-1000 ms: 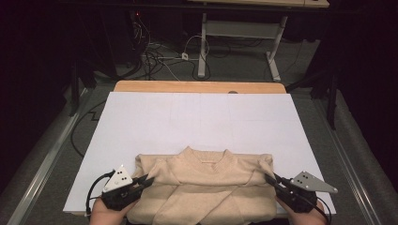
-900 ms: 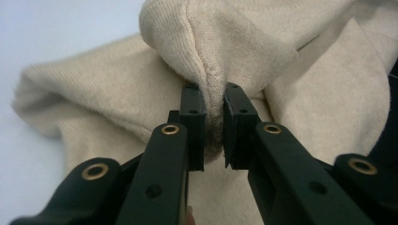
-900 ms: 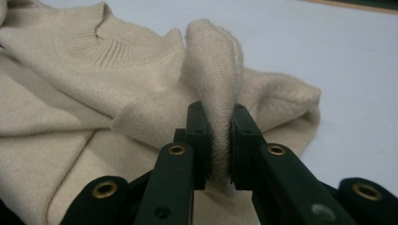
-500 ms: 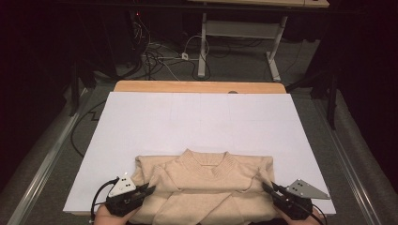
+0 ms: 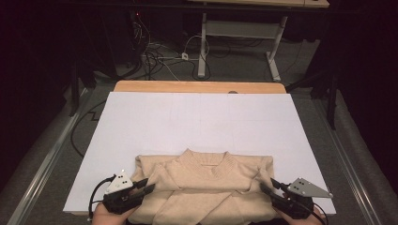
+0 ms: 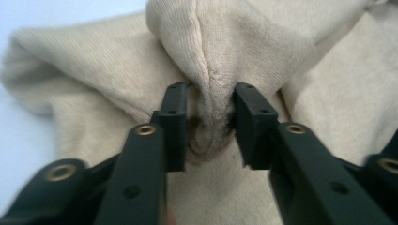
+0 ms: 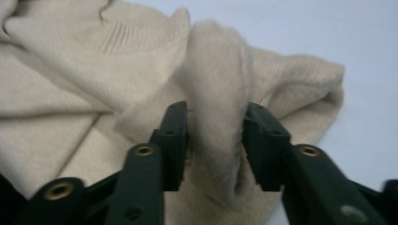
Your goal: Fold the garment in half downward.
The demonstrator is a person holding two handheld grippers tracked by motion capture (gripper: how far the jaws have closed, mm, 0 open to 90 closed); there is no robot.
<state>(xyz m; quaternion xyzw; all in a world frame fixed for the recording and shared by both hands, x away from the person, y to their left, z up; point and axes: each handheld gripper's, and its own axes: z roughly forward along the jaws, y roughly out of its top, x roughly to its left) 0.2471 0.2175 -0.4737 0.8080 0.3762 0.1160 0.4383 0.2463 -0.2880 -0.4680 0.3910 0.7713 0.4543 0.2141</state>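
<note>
**High view: soft knit, letting go at both sides**

High view puts the cream sweater (image 5: 204, 187) folded at the near edge of the white table (image 5: 197, 117). My left gripper (image 5: 143, 186) and right gripper (image 5: 266, 186) have just been opening, a bunched fold between each pair of jaws. It's light, limp, fuzzy; I'd grip thick folded edges.

Beige sweater (image 5: 206, 187) — folded, table's near edge
</note>
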